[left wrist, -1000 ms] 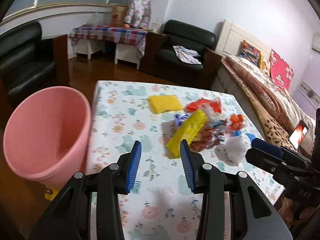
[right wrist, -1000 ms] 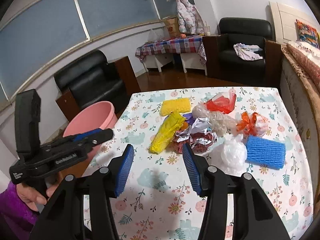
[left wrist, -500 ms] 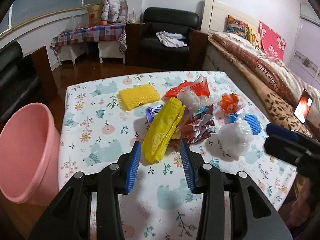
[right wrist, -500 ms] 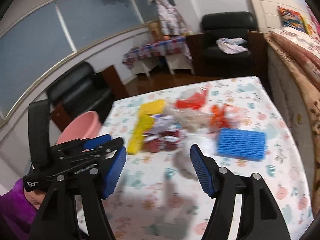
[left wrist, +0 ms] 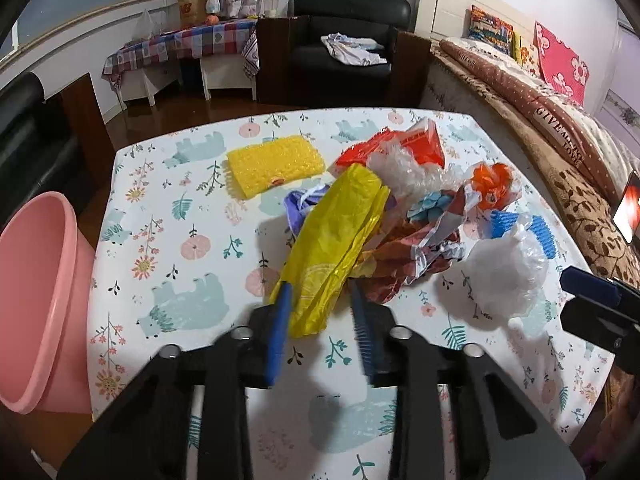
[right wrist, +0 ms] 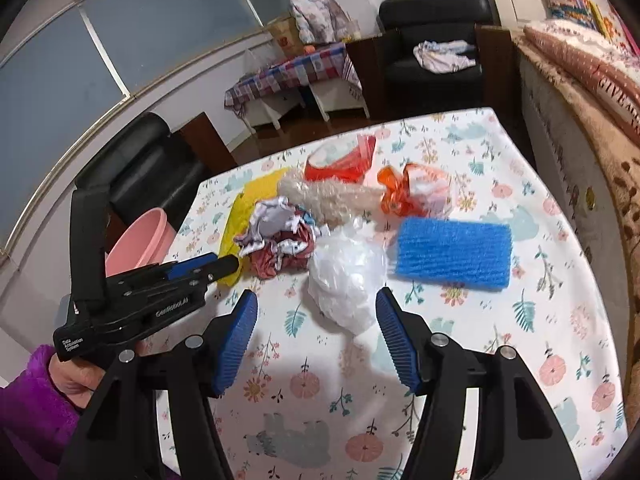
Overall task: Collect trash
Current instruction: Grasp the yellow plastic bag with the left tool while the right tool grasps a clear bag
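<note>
My left tool (left wrist: 322,322) is spread, its pads either side of the near end of the yellow bag (left wrist: 334,248), not yet closed on it. My right tool (right wrist: 316,334) is spread around the white bag (right wrist: 346,280). Behind the white bag lie one blue sponge (right wrist: 452,254) and one yellow sponge (left wrist: 276,164). Bare bench (right wrist: 320,400) lies nearer me. One pink bin (left wrist: 38,304) stands off its left edge. The bed's blanket (left wrist: 560,128) reads "GIVE".

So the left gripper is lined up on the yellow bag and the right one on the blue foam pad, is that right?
Not quite. The left gripper is lined up on the yellow bag, but the right gripper faces the white plastic bag; the blue foam pad lies further right, as the right wrist view shows.
</note>
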Demonstrator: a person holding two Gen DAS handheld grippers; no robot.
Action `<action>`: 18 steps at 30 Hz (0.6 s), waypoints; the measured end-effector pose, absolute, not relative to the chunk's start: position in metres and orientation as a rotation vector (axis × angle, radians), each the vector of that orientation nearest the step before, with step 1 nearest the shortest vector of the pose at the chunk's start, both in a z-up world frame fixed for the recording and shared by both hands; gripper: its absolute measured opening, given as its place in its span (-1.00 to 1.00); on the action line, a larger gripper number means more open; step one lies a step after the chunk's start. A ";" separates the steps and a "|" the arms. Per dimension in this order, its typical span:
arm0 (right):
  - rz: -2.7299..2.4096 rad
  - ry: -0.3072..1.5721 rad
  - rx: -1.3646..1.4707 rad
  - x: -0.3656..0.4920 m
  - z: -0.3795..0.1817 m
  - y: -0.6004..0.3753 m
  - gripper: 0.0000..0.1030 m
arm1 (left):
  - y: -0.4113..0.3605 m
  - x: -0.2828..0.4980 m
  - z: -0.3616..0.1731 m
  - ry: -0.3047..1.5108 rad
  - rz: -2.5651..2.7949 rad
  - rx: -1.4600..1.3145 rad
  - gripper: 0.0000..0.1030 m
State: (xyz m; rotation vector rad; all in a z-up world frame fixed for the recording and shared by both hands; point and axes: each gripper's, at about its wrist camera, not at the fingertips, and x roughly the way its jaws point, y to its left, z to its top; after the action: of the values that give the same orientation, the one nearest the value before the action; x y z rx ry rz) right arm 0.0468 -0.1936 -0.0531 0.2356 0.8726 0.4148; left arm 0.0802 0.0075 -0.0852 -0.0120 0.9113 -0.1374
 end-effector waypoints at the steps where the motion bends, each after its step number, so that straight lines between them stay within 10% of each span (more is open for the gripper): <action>1: 0.419 0.876 0.238 0.047 -0.054 -0.193 0.19 | 0.008 0.081 -0.086 0.913 -0.135 -0.013 -0.61; 18: 0.377 0.872 0.271 0.061 -0.060 -0.204 -0.07 | 0.023 0.045 -0.060 0.846 -0.162 -0.087 -0.84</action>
State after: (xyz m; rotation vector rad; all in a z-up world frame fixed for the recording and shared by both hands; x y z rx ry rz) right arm 0.0610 -0.2038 -0.0600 0.2711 0.8724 0.3768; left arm 0.0449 0.0226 -0.0599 -0.0867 0.8459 -0.1618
